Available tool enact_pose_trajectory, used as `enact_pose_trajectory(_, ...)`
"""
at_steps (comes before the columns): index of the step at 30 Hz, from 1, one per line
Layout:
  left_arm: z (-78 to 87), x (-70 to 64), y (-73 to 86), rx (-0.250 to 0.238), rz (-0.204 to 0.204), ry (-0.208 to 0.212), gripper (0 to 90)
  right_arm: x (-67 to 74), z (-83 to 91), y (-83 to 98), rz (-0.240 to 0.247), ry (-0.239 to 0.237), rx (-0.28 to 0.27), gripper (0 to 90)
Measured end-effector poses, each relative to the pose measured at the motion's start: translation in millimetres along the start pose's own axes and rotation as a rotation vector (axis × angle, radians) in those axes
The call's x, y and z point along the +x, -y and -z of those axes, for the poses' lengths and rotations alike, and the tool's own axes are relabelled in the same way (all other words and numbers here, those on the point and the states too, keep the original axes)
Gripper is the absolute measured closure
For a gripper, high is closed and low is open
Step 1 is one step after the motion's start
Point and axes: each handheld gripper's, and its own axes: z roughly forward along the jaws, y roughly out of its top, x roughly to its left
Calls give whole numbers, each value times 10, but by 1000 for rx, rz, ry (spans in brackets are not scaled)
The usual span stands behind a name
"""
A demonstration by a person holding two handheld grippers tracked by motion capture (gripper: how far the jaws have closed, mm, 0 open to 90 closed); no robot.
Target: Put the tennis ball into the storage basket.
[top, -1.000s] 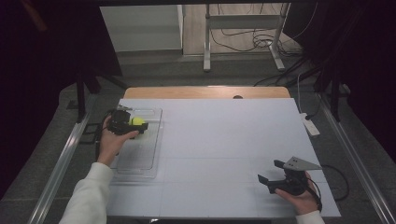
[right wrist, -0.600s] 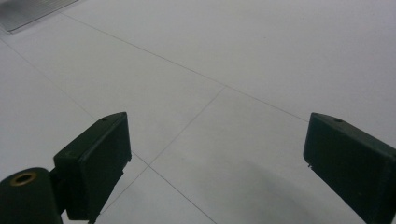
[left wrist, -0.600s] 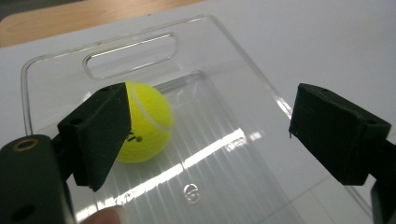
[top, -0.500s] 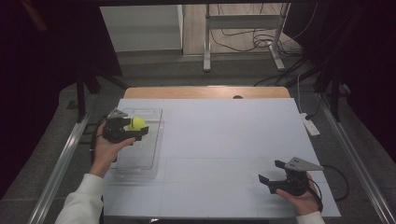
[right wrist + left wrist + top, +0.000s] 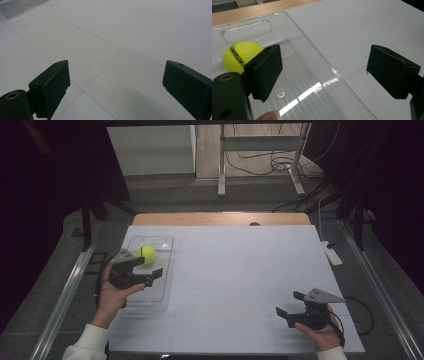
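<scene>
Tennis ball point(image 5: 147, 254) lies in clear tray point(image 5: 156, 290); left gripper point(image 5: 148, 273) wide, empty, jaws just closing slightly; next, likely clear the tray

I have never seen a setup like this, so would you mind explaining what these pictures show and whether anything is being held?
No robot arm is at work here: a person at a table holds a hand-held tool with two black fingers in each hand. The high view looks down from above the person's side; the left gripper is over a clear plastic tray, and the right gripper is near the table's front right corner. The other two pictures come from small cameras riding on the tools, looking out between their own fingers.

On the white table sits the tray, and a yellow tennis ball lies in it, near its handle end. In the left gripper view the ball sits beyond the fingers, not between them. Both tools are open and hold nothing.
</scene>
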Motion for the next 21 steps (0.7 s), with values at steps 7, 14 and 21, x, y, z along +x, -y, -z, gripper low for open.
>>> enact_pose_trajectory(7,67,-149,97,-19,-18,51,136,2,-1,2,1,2,3,79)
enact_pose_trajectory(14,82,-328,224,-14,-42,94,135,7,-1,3,1,-4,-1,79)
enact_pose_trajectory(21,84,-440,332,-15,-57,123,135,5,3,1,0,-4,-3,80)
